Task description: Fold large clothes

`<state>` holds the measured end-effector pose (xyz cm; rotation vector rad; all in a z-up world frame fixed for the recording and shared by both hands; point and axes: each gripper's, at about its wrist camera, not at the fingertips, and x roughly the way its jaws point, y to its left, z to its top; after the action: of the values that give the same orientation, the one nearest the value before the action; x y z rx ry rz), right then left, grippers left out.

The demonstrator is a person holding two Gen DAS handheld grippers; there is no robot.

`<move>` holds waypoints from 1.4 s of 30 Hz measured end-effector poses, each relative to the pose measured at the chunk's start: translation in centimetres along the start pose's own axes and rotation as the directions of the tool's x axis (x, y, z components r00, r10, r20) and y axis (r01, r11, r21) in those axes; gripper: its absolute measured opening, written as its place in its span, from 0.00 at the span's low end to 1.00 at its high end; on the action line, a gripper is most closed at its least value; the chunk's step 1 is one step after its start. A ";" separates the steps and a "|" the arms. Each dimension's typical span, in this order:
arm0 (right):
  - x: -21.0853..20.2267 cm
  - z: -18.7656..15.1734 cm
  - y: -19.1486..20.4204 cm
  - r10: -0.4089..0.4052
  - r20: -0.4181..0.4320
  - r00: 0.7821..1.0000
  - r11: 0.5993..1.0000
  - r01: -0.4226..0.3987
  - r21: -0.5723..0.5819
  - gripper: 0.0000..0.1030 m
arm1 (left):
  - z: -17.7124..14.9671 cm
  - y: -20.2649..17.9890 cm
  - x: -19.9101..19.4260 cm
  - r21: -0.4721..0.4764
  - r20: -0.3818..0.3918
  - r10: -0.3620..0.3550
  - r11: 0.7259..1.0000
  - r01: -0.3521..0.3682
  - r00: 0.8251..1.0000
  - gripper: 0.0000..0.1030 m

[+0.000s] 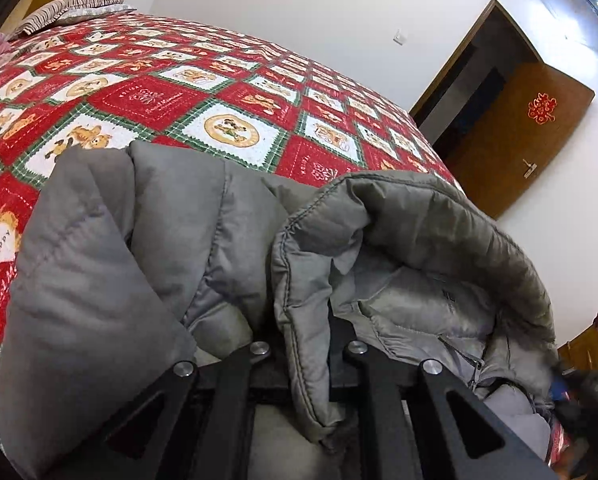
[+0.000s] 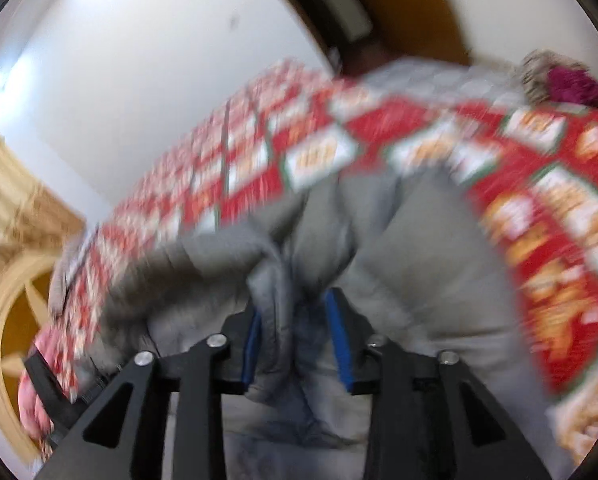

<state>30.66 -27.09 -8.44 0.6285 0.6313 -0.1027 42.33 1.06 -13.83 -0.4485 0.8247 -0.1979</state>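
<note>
A grey padded jacket (image 1: 99, 260) lies bunched on the red patchwork bed cover (image 1: 179, 92) in the left wrist view. My left gripper (image 1: 303, 336) is shut on the jacket's stitched edge, which runs down between its black fingers and hides their tips. The right wrist view is blurred. There the same jacket (image 2: 411, 240) spreads over the bed cover (image 2: 259, 160). My right gripper (image 2: 295, 332) stands open, and a grey fold sits loosely between its blue pads (image 2: 341, 340).
A brown door (image 1: 519, 128) stands open in the white wall beyond the bed's far right corner. A striped pillow (image 1: 71, 8) lies at the head of the bed. Beige curtain (image 2: 11, 200) hangs at the left, and a maroon bundle (image 2: 571, 84) sits at the upper right.
</note>
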 end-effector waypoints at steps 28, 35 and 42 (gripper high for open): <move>8.5 -3.2 7.1 -0.015 -0.138 0.990 0.954 -0.027 -0.299 0.20 | 1.9 -0.8 -9.7 0.068 0.099 -0.084 0.995 0.077 0.992 0.36; 8.6 -3.4 7.8 -0.045 -0.109 0.993 0.943 0.006 -0.333 0.20 | 7.9 -8.3 -6.6 0.181 0.182 0.015 0.982 -0.049 0.983 0.89; 8.5 -3.4 7.4 -0.024 -0.108 0.994 0.949 -0.011 -0.314 0.20 | 3.1 -4.0 0.4 0.121 -0.004 0.250 0.961 -0.248 0.968 0.89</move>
<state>37.82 -18.33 -11.70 0.3242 0.7388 0.0274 44.88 -1.66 -10.46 -0.2270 0.8748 -0.0179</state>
